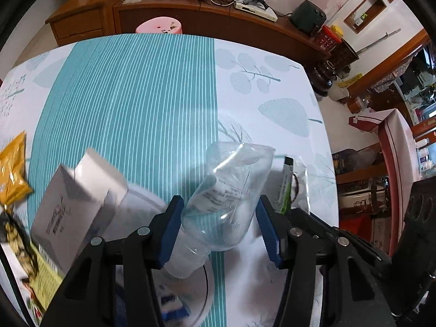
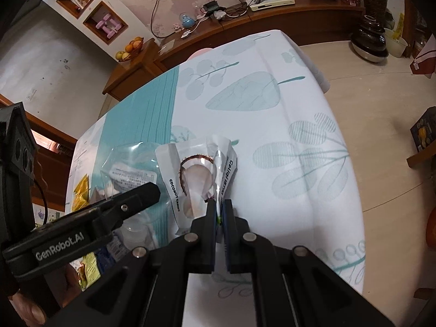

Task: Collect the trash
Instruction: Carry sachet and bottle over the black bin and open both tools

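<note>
A crumpled clear plastic bottle [image 1: 226, 188] with a white label lies tilted between the blue pads of my left gripper [image 1: 220, 201]. Both pads touch its sides, and its neck points back under the left finger. In the right wrist view the same bottle [image 2: 130, 174] shows beneath one left finger [image 2: 144, 192]. My right gripper [image 2: 218, 205] is shut on the folded edge of a white coconut candy bag [image 2: 194, 175], which stands up from the tablecloth.
The table [image 1: 130, 95] wears a teal-striped, leaf-print cloth. A white carton [image 1: 73, 199], a yellow wrapper [image 1: 12, 171] and printed packets lie at the left. A clear, green-edged packet [image 1: 288, 185] lies right of the bottle. A pink stool [image 1: 159, 26] and wooden cabinets stand beyond.
</note>
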A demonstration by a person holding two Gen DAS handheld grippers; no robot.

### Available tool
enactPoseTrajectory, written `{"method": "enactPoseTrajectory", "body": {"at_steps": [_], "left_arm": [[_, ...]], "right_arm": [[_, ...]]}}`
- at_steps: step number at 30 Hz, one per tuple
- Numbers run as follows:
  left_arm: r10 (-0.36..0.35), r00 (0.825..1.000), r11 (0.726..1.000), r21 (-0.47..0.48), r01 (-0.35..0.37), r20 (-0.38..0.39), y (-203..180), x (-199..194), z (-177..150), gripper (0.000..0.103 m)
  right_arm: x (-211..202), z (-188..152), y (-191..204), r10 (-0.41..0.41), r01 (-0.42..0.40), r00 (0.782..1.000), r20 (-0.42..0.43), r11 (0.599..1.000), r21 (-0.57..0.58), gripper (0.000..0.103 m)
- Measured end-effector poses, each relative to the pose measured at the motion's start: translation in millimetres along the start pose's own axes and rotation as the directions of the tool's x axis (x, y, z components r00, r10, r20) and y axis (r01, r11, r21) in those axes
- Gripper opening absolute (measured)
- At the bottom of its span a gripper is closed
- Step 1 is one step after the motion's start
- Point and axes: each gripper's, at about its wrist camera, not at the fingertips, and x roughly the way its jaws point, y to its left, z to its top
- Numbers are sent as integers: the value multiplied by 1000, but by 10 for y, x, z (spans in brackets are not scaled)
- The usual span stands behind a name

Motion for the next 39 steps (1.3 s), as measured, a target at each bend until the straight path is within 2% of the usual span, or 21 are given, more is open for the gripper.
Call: {"method": "enactPoseTrajectory", "body": {"at_steps": [8,19,25,32,36,39], "left_arm": [[-7,1000,999,36,7,13,-2,-498,-407,52],[-67,995,993,99,61,67,175,-1532,-1414,52],[-97,989,987,139,81,108,477,-2124,-2161,52],[-152,980,974,186,127,128,947,-2751,-3107,52],[-163,980,966,220,135,116,1168,-2930,-3598,52],[-155,983,967,217,131,96,1355,-2966,-3960,52]], "right_arm": [[-247,-300,158,45,-45,999,-6,999,-22,4],[-968,-1108,551,102,-101,995,15,993,-68,4],[-1416,-1823,863,116,-112,992,52,990,-82,4],[-1820,-2936,1259,106,-102,989,106,994,-37,4],[-1951,-3612,1459,94,-94,988,121,996,0,4],[-1974,-3995,1558,82,-84,991,103,996,13,4]]}}
